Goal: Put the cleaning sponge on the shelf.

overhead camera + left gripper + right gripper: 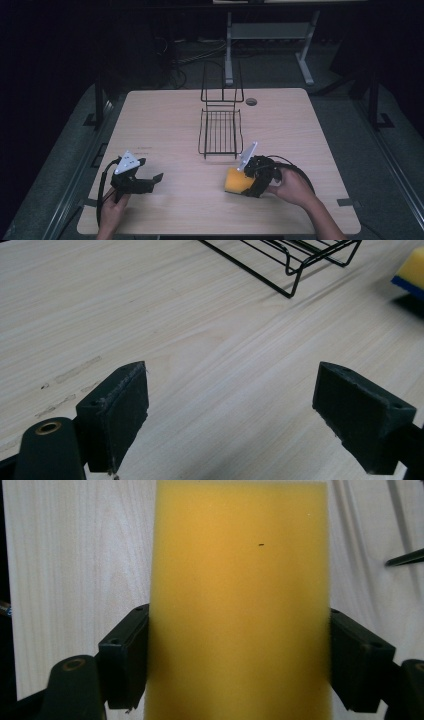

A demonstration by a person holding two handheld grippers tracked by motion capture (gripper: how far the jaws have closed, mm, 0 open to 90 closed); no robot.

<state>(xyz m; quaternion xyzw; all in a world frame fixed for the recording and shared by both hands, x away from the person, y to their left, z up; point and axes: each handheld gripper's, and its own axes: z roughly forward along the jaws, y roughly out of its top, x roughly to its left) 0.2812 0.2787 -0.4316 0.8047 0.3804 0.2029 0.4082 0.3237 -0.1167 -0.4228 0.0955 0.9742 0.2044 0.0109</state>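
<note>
Lower right of centre in the high view: yellow sponge (236, 181), likely light, soft, squashy, clamped across its long sides by right gripper (248, 186); left gripper (150, 181) wide open, empty.

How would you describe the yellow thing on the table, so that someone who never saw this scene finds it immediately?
Start at the light wooden table and find the black wire rack near its middle. Just in front of the rack, toward the person's right side, lies a yellow sponge with the right tool closed on its sides. It is the only brightly coloured thing there, and a blue layer shows on one face.
</note>
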